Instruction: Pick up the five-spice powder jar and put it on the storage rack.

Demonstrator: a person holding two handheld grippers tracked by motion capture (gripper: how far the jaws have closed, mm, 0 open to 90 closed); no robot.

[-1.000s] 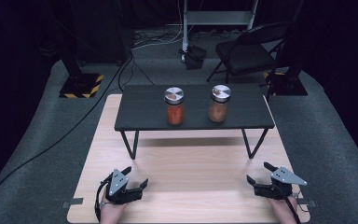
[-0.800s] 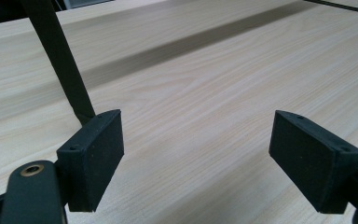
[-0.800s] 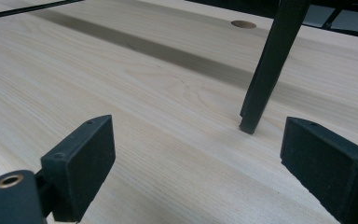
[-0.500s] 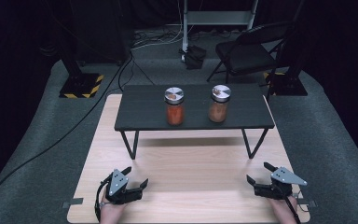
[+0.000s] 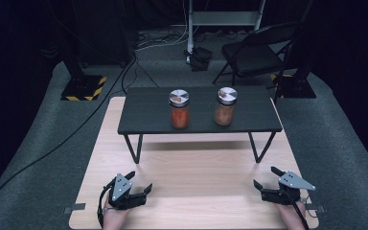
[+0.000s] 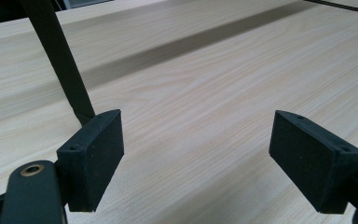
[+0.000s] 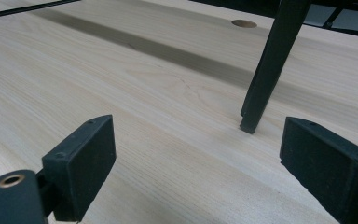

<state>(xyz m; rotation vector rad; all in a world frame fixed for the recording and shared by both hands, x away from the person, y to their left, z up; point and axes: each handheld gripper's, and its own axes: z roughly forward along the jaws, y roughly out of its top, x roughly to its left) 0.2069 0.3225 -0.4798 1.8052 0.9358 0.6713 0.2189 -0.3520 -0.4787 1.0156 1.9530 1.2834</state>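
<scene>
At the near edge of the wooden counter [image 5: 196,182], both claws sat idle: left claw [image 5: 140,184] and right claw [image 5: 263,178], each spread wide, nothing between the jaws. Left gripper view confirmed it: bare wood grain between the two black pads [image 6: 95,156]. Same on the right gripper view, with one black leg [image 7: 268,65] of the small raised table standing just ahead.

Nearest targets were two jars on that black raised table [image 5: 143,112]: the red-filled jar [image 5: 179,109] left of centre and the brown-filled jar [image 5: 225,106] to its right, both upright, metal lids on, apart from each other. Both well apart from the claws.

Read: start pose, reach not begun. Likely next move is lifting each claw up and forward over the raised table's front edge, keeping jaws wide enough to straddle a jar body, approaching level so as not to tip either one.
</scene>
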